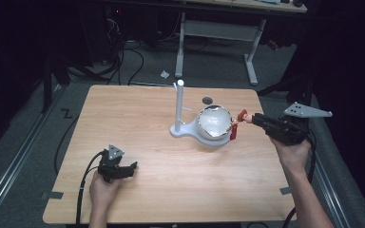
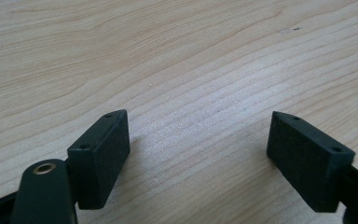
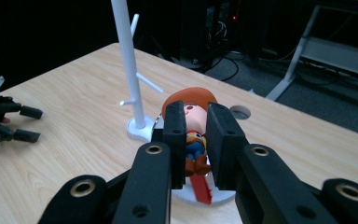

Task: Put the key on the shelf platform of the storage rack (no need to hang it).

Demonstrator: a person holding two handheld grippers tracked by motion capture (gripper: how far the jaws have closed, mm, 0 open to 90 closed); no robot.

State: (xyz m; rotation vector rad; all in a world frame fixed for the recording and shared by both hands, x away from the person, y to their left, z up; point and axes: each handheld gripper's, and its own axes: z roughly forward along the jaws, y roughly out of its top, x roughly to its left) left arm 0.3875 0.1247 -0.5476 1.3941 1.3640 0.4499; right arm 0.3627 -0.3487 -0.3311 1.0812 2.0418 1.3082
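Light wood-grain table (image 1: pixel 138 123), rounded corners, sits on grey carpet in a dark room; cables on the floor at far left, a white-legged desk frame (image 1: pixel 218 33) beyond the far edge, tape marks on the floor by the near corners. Left gripper (image 1: pixel 132 169) rests near the near-left corner, held by a hand (image 1: pixel 103 190), jaws spread wide with nothing between, bare table under them in the left gripper view (image 2: pixel 198 154). Past the table centre toward the far edge stands a white stand (image 1: pixel 179 111), thin upright pole with short side pegs, round base touching a shiny metal bowl (image 1: pixel 214 122) just to its right. A small round hole (image 1: pixel 207 100) in the tabletop lies behind the bowl. Right gripper (image 1: pixel 253 118) comes in from the right edge, jaws closed on a toy figure (image 3: pixel 193 135), orange-brown hair, blue and red body. Figure (image 1: pixel 240 119) hangs at the bowl's right rim; long axis roughly level and slightly tilted, head toward the gripper, red lower part (image 1: pixel 233 132) dropping to the bowl's side.
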